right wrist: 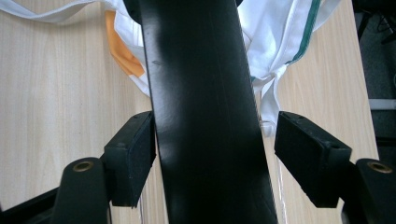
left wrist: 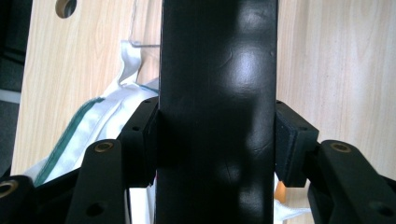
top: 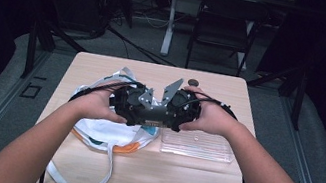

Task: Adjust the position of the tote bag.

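High view: both hands meet mid-frame over the wooden table [top: 104, 68], left gripper [top: 139, 113] and right gripper [top: 169, 118] pressed close on one black bar [top: 152, 118] between them. White drawstring bag [top: 98, 128] lies lower left of it, clear plastic tray [top: 197, 146] lower right.

Left gripper view: the bar [left wrist: 217, 112] runs up frame centre; both pads touch its sides, so this claw is clenched on it.

Right gripper view: same bar [right wrist: 205, 112] at centre; left pad touches, right pad stands off with a gap, so released.

Bar looks rigid, glossy, likely slippery; grip mid-length, flat sides, pads square.
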Demonstrator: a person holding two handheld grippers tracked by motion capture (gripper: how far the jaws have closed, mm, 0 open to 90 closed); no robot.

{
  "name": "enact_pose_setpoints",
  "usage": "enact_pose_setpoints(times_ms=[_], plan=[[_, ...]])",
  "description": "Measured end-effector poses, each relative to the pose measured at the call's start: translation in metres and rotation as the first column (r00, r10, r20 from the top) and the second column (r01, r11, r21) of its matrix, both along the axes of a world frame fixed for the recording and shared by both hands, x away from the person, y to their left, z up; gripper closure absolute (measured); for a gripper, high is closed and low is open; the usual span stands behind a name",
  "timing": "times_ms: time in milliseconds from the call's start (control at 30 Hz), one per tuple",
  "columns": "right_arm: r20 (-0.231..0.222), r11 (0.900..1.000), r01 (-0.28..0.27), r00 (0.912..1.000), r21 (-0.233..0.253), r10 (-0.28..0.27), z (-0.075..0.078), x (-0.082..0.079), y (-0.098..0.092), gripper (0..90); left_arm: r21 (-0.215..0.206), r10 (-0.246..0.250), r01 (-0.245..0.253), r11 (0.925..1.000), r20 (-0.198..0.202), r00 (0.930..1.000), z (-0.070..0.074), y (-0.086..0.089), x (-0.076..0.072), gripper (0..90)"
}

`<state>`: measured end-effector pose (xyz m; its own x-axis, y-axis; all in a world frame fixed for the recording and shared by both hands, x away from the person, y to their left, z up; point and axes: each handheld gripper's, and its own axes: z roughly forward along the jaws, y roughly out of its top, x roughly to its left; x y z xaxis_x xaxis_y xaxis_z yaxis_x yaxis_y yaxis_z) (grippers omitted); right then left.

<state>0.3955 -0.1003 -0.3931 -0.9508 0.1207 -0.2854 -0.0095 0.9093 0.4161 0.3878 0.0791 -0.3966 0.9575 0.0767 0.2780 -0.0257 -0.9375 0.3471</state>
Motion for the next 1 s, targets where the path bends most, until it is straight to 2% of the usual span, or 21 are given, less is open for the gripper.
enact_pose_setpoints(times_ms=[100, 467, 667, 733, 800, 833, 1000], plan=[[-0.016, 1.0, 0.008, 0.9998, 0.015, -0.008, -0.003, 0.001, 0.0, 29.0, -0.001, -0.005, 0.005, 1.0, 0.0, 1.0, 0.001, -0.001, -0.001, 43.4], [-0.056, 0.999, 0.008, 0.9984, -0.036, -0.01, -0.009, 0.005, -0.002, 31.5, 0.001, -0.018, 0.018, 0.9998, 0.006, 0.9998, 0.001, -0.005, -0.002, 43.4], [-0.09, 0.999, 0.013, 0.9958, -0.03, -0.015, -0.012, 0.007, -0.003, 35.0, 0.002, -0.029, 0.029, 0.9996, 0.016, 0.9995, 0.001, -0.006, -0.002, 43.3], [-0.094, 0.999, 0.008, 0.9955, -0.047, -0.012, -0.011, 0.008, -0.002, 36.7, -0.005, -0.031, 0.031, 0.9995, 0.016, 0.9994, 0.0, -0.006, -0.002, 43.3], [-0.095, 0.999, 0.007, 0.9954, -0.049, -0.011, -0.013, 0.007, -0.002, 37.4, -0.002, -0.033, 0.033, 0.9995, 0.023, 0.9992, 0.0, -0.006, -0.003, 43.3], [-0.1, 0.999, 0.009, 0.9949, -0.042, -0.013, -0.014, 0.007, -0.002, 38.0, -0.002, -0.032, 0.032, 0.9995, 0.015, 0.9994, 0.0, -0.006, -0.003, 43.3], [-0.102, 0.998, -0.007, 0.9947, -0.067, 0.0, -0.015, 0.007, -0.001, 39.7, -0.001, -0.039, 0.039, 0.9992, 0.016, 0.9991, -0.003, -0.007, -0.002, 43.0]])
